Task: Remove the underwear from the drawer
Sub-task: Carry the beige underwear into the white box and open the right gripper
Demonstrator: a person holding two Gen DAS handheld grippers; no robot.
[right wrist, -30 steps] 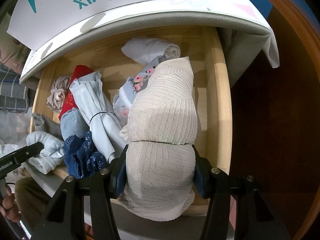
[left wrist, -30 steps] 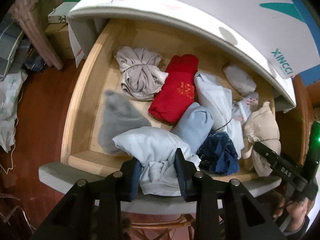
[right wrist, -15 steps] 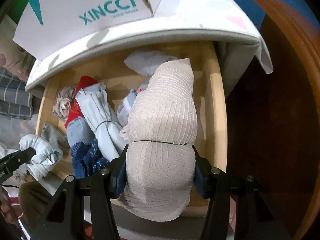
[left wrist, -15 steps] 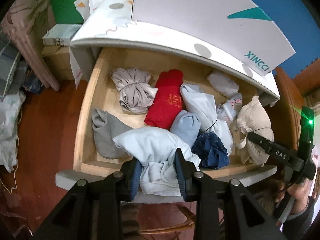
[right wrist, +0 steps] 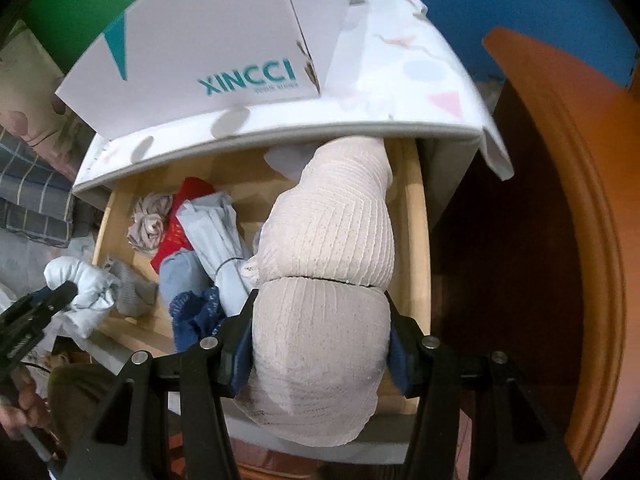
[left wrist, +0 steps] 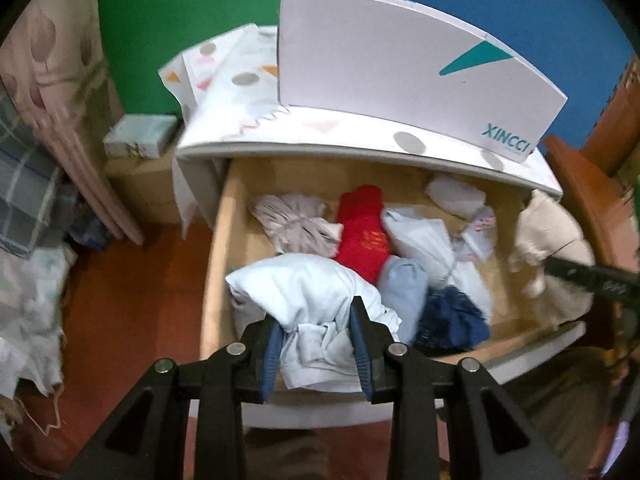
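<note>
Green and blue wall panels back a white cabinet, its wooden drawer pulled open and packed with rolled underwear. Up front, the left gripper clamps a pale blue bundle above the drawer's front edge. Over on the other side, the right gripper squeezes a beige ribbed bundle above the drawer's right side. A XINCCI shoe box sits on top.
</note>
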